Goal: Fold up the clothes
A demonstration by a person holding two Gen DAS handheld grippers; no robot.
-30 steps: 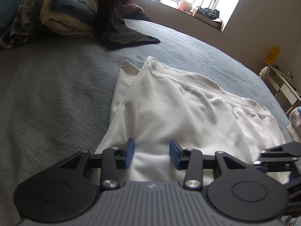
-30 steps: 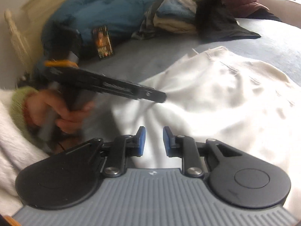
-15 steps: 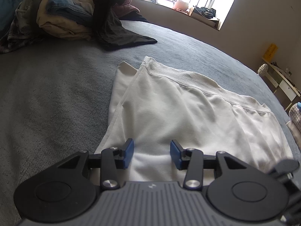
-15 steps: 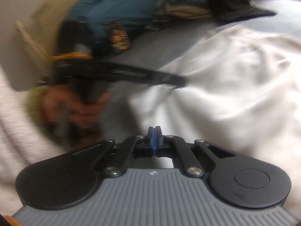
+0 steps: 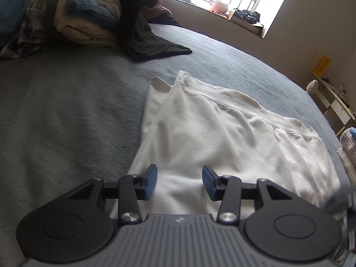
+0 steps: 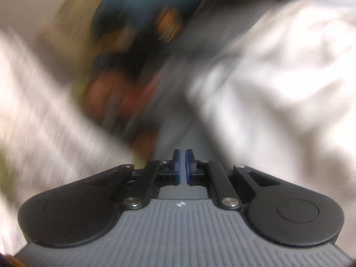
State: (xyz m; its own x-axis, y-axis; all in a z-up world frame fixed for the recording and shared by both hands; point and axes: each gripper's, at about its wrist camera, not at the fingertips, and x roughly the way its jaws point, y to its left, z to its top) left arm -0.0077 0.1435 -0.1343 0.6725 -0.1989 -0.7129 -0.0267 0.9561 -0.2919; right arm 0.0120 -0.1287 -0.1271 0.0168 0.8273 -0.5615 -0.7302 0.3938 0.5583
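A grey-blue bed point(image 5: 66, 115) fills the room below a bright window. The white garment point(image 5: 222, 138) lies flat at lower centre: soft, light, best pinched at its ribbed hem. The left tongs point(image 5: 179, 182) stand half open over its near edge, empty. The right tongs point(image 6: 183, 166), just reopening to a slit, hold nothing.

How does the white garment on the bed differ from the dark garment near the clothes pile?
The white garment lies spread fairly flat in the middle of the grey bed; the dark garment is bunched, rising against the clothes pile. The white one lies under the open left tool; the dark one lies far behind. Both rest on the bed, unfolded.
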